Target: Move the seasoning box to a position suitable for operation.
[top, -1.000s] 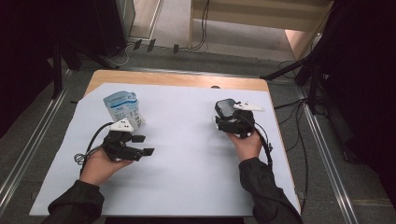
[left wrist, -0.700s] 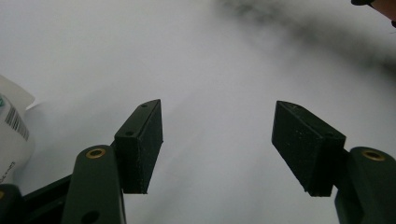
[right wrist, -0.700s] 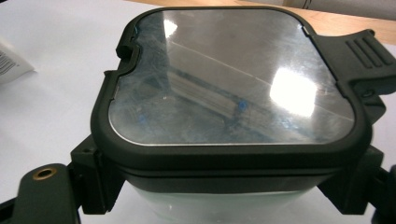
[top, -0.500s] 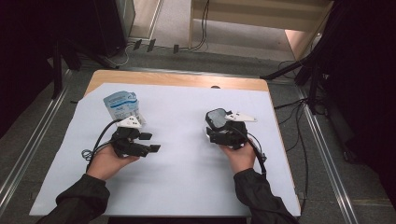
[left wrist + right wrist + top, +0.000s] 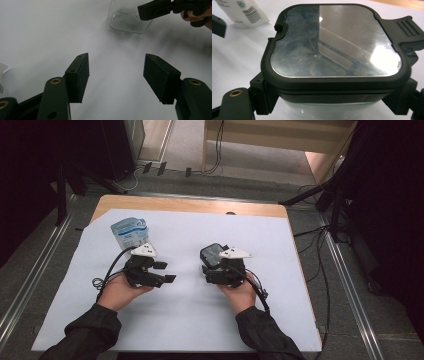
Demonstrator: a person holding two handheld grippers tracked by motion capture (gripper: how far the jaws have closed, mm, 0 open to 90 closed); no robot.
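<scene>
While the right tool pinches the lidded glass container by its sides at mid-surface, the left tool stands spread and empty, pouch behind it. Advice: keep container level; bring left tool squarely to lid latch.

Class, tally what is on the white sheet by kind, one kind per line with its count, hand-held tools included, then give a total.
Glass jar with a dark clip lid: 1
Printed refill pouch: 1
Hand-held tools: 2, the left tool with jaws apart and empty, the right tool clamped on the jar
Total: 4
</scene>
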